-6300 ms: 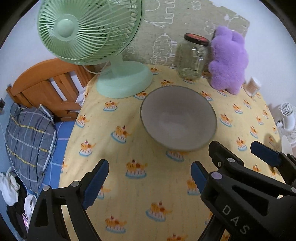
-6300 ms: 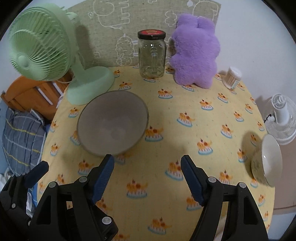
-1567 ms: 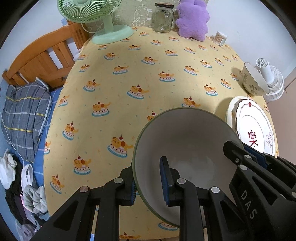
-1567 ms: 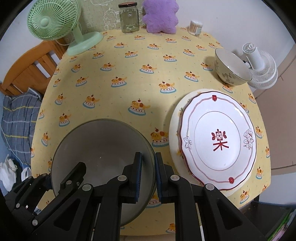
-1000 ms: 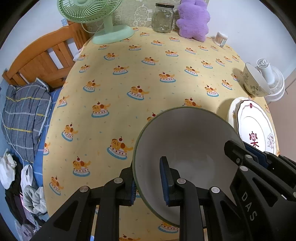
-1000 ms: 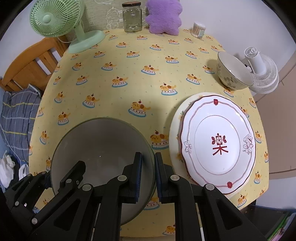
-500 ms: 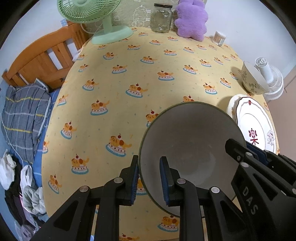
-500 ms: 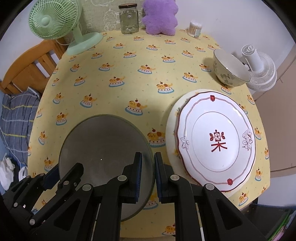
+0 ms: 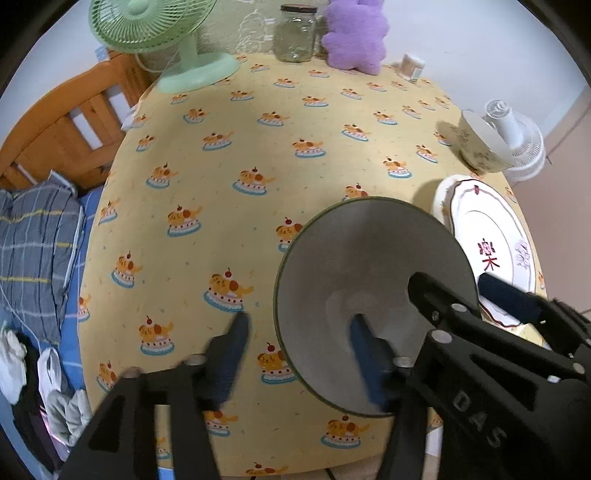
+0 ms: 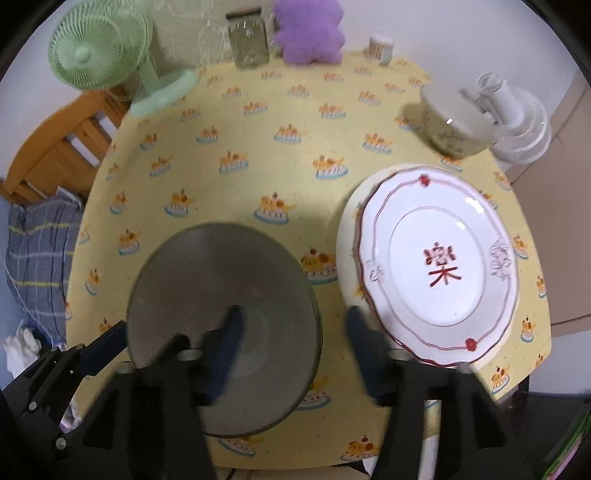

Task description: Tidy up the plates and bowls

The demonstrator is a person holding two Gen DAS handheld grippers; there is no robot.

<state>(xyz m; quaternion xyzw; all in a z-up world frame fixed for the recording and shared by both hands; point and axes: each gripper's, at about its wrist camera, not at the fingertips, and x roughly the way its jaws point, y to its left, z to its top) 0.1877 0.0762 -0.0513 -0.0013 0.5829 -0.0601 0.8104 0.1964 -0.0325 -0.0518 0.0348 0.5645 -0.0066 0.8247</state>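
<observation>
Left gripper (image 9: 299,341): jaws standing wide apart, straddling the near rim of the grey bowl (image 9: 373,280), one blue pad outside at 9 o'clock of the rim, the other lying inside the bowl. Pads motion-blurred; whether either is touching the wall I cannot tell.

Right gripper (image 10: 293,334): jaws likewise spread, straddling the bowl's rim at 3 o'clock, one finger lying over the grey bowl (image 10: 221,328) interior, the other outside, reaching toward the edge of the patterned plate (image 10: 439,266). Also blurred; contact unclear.

Grey bowl is sitting near the front edge of the yellow tablecloth (image 9: 229,122), tilted slightly in the left view.

At 3 o'clock of the bowl: the patterned plate with a red character, resting on a plain white plate (image 10: 345,236) showing only as a crescent. Beyond these, toward 1 o'clock, a floral bowl (image 10: 452,125) is standing near the table edge, with a small white fan (image 10: 517,122) just beside it.

Along the far edge, 11 to 12 o'clock: green fan (image 9: 166,33), glass jar (image 9: 297,33), purple plush (image 9: 354,37), small cotton-swab container (image 9: 412,66).
</observation>
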